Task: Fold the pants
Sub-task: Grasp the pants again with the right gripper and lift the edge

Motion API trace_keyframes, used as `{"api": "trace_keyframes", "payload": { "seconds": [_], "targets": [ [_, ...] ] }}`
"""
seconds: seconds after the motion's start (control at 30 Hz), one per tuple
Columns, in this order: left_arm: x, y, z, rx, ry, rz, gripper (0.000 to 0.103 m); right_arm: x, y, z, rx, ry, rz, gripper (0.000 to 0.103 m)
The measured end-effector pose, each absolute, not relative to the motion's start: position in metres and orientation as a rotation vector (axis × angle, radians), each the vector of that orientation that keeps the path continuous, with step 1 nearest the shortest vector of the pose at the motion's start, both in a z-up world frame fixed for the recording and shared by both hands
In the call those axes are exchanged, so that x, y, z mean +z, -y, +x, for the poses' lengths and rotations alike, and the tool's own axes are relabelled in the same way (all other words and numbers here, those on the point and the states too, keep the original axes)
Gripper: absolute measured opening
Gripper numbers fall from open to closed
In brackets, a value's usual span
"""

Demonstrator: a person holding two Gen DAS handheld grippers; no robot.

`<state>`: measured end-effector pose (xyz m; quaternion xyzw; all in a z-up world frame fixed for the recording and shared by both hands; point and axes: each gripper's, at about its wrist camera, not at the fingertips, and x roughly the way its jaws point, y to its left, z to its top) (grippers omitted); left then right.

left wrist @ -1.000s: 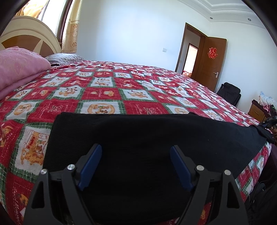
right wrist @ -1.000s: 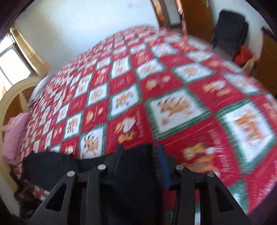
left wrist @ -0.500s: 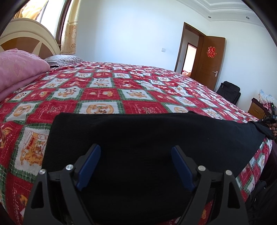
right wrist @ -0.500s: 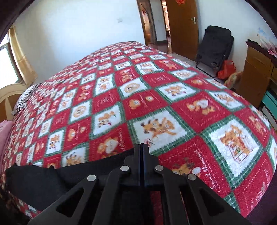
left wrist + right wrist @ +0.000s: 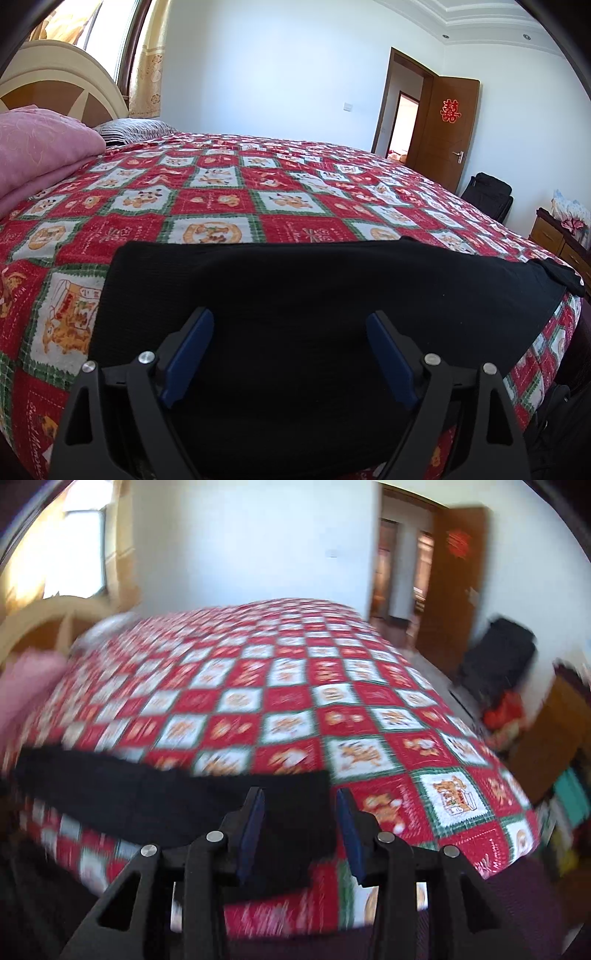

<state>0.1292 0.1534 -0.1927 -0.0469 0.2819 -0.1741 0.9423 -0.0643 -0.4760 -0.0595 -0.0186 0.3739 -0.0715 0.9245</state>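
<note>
The pants [image 5: 314, 295], black and spread flat in a long band, lay across the near edge of the bed [image 5: 229, 199], on its red, white and green patchwork quilt. In the left wrist view one end of the band sat squarely toward the left, near a folded pink blanket [image 5: 40, 147], while the other end ran off to the right and finished in a small rumpled tip at the bed's corner.

The left gripper [image 5: 290, 347] hung just over the wide part of the pants, its jaws standing far apart, blue pads facing each other with only the flat black cloth showing beyond them; nothing was pinched.

The right wrist view was smeared with motion. There the right gripper [image 5: 300, 825] sat above the squared end of the pants [image 5: 177, 797], close to the bed's edge. Its jaws had just been opening and stood partly apart, with a gap between the blue pads. Black cloth showed in that gap, but the pads did not press on it.

Past the bed stood a cream headboard [image 5: 55, 81], a striped pillow [image 5: 133, 129], a brown door [image 5: 447, 129] open on the far wall, and a black bag [image 5: 489, 195] on the floor beside it.
</note>
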Motion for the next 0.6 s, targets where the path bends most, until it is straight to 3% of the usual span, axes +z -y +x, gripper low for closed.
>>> {"api": "trace_keyframes", "payload": {
  "seconds": [0.2, 0.4, 0.47, 0.5, 0.53, 0.6],
  "targets": [
    [-0.193, -0.153, 0.129, -0.356, -0.576, -0.095, 0.089, -0.096, 0.411, -0.100, -0.016, -0.862, -0.241, 0.050],
    [-0.192, -0.153, 0.129, -0.357, -0.575, -0.096, 0.089, -0.134, 0.388, -0.083, -0.056, -0.892, -0.406, 0.050],
    [-0.193, -0.153, 0.129, -0.359, -0.576, -0.097, 0.089, -0.141, 0.393, -0.073, -0.054, -0.920, -0.395, 0.039],
    [-0.193, -0.153, 0.129, -0.358, -0.575, -0.097, 0.089, -0.142, 0.395, -0.070, -0.052, -0.928, -0.393, 0.020],
    [-0.193, -0.153, 0.129, -0.357, -0.575, -0.095, 0.089, -0.140, 0.398, -0.068, -0.060, -0.923, -0.394, 0.012],
    [-0.193, -0.153, 0.129, -0.358, -0.575, -0.092, 0.090, -0.127, 0.406, -0.066, -0.078, -0.897, -0.339, 0.008]
  ]
}}
